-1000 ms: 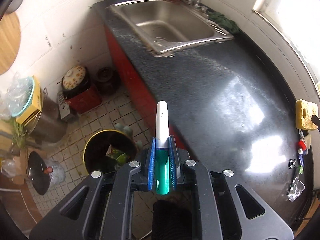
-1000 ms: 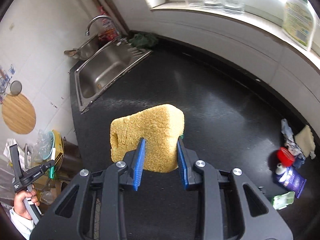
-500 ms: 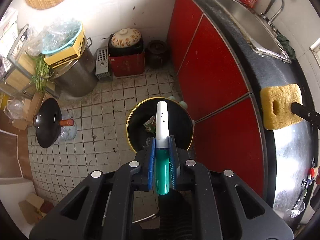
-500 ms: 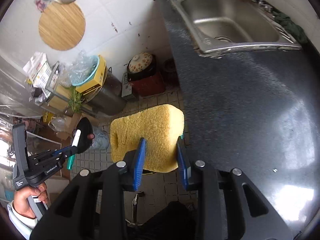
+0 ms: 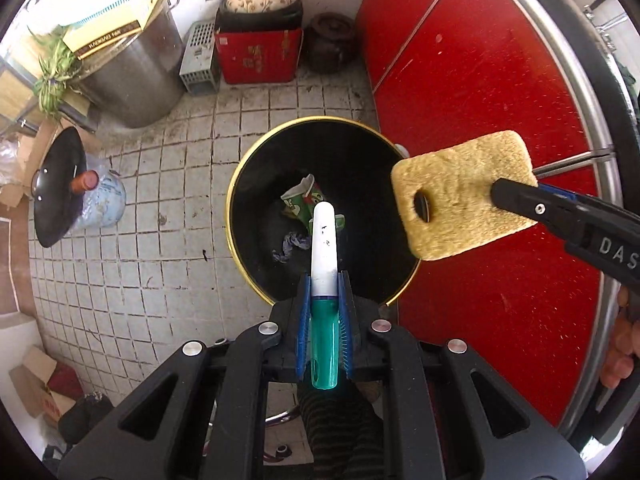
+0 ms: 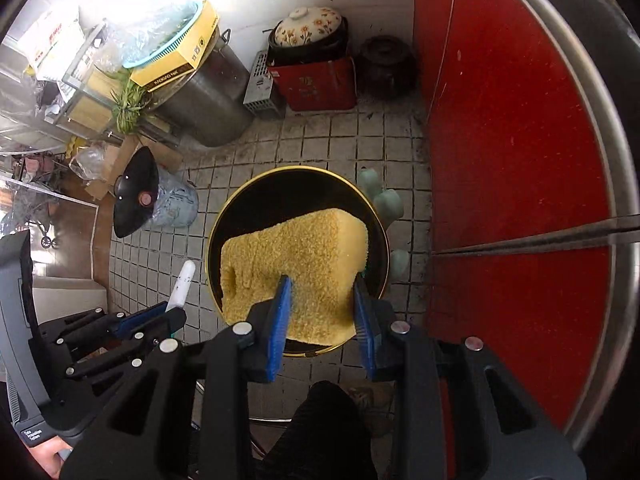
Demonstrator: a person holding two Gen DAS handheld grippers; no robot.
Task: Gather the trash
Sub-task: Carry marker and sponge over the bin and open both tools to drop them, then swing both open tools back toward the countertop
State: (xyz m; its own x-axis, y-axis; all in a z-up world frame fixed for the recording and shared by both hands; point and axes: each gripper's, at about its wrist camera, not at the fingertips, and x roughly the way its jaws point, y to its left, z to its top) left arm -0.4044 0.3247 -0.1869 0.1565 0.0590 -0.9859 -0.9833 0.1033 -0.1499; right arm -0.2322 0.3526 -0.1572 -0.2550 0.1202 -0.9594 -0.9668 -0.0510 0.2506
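tiled floor [image 5: 132, 216], gold-rimmed bin [image 5: 236, 184] beneath left hand-held gripper [image 5: 325, 300] clamping tube [image 5: 323, 240], right hand-held gripper [image 6: 323, 312] clamping sponge [image 6: 296, 264]

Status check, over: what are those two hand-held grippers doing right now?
Left hand-held gripper shut on white-and-teal tube. Right hand-held gripper shut on yellow sponge. Both above black bin. Nothing blocking.
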